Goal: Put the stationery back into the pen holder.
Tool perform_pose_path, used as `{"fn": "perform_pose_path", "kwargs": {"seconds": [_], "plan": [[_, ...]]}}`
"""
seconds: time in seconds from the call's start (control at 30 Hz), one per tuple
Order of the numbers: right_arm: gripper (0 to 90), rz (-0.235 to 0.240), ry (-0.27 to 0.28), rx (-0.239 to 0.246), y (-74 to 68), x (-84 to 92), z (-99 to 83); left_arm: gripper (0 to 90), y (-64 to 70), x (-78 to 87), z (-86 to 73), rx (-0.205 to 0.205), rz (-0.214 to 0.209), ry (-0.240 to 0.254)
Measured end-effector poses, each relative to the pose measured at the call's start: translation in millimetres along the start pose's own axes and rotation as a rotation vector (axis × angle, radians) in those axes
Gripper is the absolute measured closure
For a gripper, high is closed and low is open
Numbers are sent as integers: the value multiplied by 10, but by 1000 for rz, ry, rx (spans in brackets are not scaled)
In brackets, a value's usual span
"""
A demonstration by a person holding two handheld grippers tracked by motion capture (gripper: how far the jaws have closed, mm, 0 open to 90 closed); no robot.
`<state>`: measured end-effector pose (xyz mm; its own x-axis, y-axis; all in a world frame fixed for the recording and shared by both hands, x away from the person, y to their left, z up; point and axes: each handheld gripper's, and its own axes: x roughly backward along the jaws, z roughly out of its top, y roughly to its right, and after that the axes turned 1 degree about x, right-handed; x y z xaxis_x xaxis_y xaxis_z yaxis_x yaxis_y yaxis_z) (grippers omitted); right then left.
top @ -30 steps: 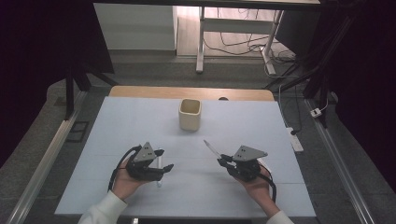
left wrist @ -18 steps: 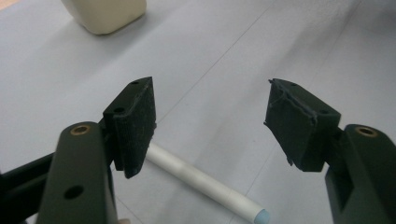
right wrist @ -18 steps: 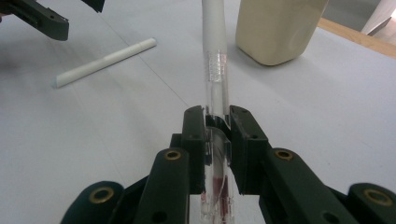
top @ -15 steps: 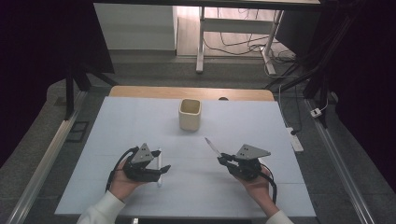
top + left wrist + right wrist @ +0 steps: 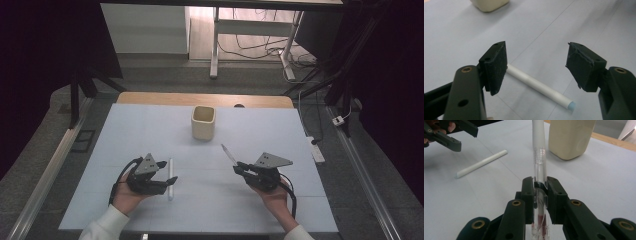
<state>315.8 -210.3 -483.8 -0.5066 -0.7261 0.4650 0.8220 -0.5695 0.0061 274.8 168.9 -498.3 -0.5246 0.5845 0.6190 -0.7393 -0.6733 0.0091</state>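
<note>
Pen (image 5: 539,157) sits clamped at its clear barrel in the right gripper (image 5: 243,168), near the cup (image 5: 203,122). Left gripper (image 5: 170,182) gapes over the cap (image 5: 536,86) lying flat: light, stiff, slippery; grip mid-length.

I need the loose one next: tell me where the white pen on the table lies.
In the high view, the white pen lies flat on the table, just right of the open left gripper, nearer the person than the cup.

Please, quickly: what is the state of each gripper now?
Left gripper: open, holding nothing; a white cylindrical stick lies between its jaws.
Right gripper: closed on a clear plastic pen.
</note>
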Motion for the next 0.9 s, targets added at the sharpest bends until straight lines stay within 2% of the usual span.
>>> {"fn": "perform_pose_path", "kwargs": {"seconds": [0.33, 0.9], "plan": [[766, 12, 26, -25, 22, -29, 40, 330, -12, 0, -15, 3, 1, -6], [766, 15, 115, -74, 123, -59, 196, 326, -32, 32, -33, 11, 9, -5]]}}
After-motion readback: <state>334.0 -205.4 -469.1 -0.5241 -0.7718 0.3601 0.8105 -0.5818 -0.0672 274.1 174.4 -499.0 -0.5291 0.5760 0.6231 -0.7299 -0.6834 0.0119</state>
